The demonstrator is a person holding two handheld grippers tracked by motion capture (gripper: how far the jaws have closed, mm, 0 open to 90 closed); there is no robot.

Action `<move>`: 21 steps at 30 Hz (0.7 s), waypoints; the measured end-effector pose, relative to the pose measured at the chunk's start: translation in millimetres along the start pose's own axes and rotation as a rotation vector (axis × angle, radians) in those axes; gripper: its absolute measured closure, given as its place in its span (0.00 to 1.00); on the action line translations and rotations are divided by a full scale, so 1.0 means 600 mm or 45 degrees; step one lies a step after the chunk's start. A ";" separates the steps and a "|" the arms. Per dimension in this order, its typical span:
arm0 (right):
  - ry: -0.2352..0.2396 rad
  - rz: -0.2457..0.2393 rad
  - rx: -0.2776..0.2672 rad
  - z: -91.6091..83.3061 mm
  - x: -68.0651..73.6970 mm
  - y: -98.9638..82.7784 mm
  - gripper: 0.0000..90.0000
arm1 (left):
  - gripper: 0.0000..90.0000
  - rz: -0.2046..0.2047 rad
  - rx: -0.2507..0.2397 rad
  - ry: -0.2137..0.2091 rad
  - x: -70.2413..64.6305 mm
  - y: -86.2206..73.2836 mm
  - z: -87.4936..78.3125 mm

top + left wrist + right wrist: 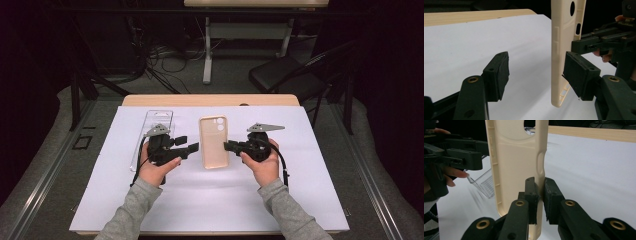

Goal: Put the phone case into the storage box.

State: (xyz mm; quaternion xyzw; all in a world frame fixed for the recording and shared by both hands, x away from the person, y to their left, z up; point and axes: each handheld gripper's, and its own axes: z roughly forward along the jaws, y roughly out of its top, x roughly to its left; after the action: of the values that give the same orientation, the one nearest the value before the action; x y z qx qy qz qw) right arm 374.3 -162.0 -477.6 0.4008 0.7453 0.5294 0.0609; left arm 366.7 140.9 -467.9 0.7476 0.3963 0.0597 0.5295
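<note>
We see the white sheet [210,195] covering the table, with the cream phone case [214,142] at its middle between both tools. The right gripper [539,191] pinches the case's right edge, apparently steadying it, while the left gripper [535,75] stands wide apart, one pad against the left edge; a clear tray [152,131] lies far left.

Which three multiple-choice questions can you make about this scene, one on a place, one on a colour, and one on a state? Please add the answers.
1. Where does the clear plastic tray lie?
A. beyond the left claw
B. beside the right claw
C. on the floor

2. What colour is the phone case?
A. blue
B. cream
C. red

3. How do the right claw's jaws stand?
A. wide open, apart from the case
B. closed on the case's edge
C. closed on the tray

Answers: 1 A, the high view shows it behind the left hand. 2 B, cream in every view. 3 B, the right gripper view shows both pads pinching the edge.
</note>
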 end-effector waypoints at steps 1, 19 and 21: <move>-0.002 -0.001 0.000 0.000 0.000 0.000 0.92 | 0.42 0.003 0.011 0.000 0.000 0.001 -0.001; -0.007 -0.020 0.005 0.003 0.004 -0.001 0.92 | 0.27 0.075 0.098 0.168 0.044 0.032 -0.027; -0.009 -0.020 0.004 0.003 0.004 -0.001 0.92 | 0.27 0.077 0.112 0.187 0.046 0.035 -0.029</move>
State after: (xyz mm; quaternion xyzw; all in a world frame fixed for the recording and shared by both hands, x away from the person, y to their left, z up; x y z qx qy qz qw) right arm 373.4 -159.1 -478.1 0.3969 0.7490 0.5263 0.0670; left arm 388.0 169.3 -451.7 0.7754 0.4135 0.1132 0.4637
